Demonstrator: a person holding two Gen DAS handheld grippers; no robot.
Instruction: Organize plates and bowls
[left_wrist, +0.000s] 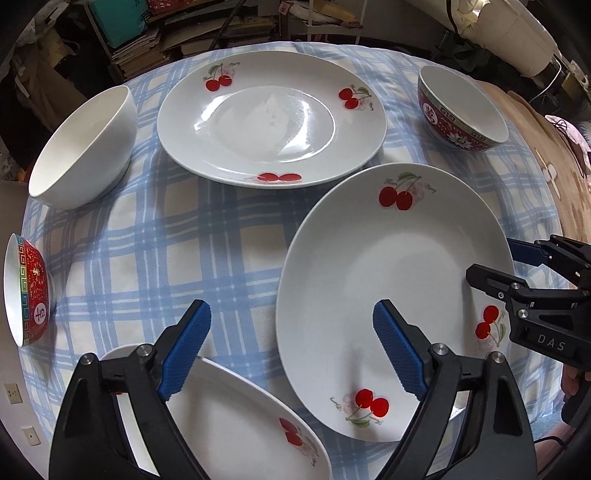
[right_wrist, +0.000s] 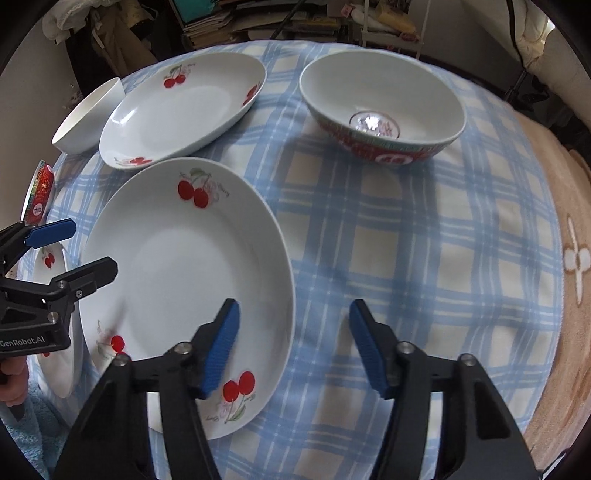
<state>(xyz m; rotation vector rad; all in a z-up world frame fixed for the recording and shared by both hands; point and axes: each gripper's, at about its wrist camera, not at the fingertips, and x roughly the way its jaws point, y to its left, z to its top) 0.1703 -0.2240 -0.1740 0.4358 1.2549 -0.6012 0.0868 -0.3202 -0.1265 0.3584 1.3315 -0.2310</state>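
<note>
The nearest cherry plate (left_wrist: 388, 295) lies flat and upright on the blue-checked tablecloth (left_wrist: 166, 240), filling the lower right of the left wrist view and the lower left of the right wrist view; in the left wrist view its outline reads as an oval whose long axis runs from lower left to upper right. It is white and glossy, with three pairs of red cherries on green stems spaced round the rim, each beside small cursive lettering too fine to read with certainty. A second cherry plate (left_wrist: 271, 118) sits flat at the upper centre of the left wrist view, apart from the first, and a third cherry plate (left_wrist: 236, 417) shows at the lower left under the left gripper (left_wrist: 291, 347). A plain white bowl (left_wrist: 81, 147) stands at the upper left, and a red patterned bowl (left_wrist: 463, 109) with a white inside and a white character on its wall stands at the upper right; another red patterned bowl (left_wrist: 27, 291) at the left edge carries a white character in a round medallion. The left gripper's jaws stand wide apart, straddling the near rim of the nearest plate without pressing it. The right gripper (right_wrist: 293, 347) is also open, one blue pad over the plate's edge, the other over cloth. The gripper bodies read "DAS" and "GenRobot.AI".
</note>
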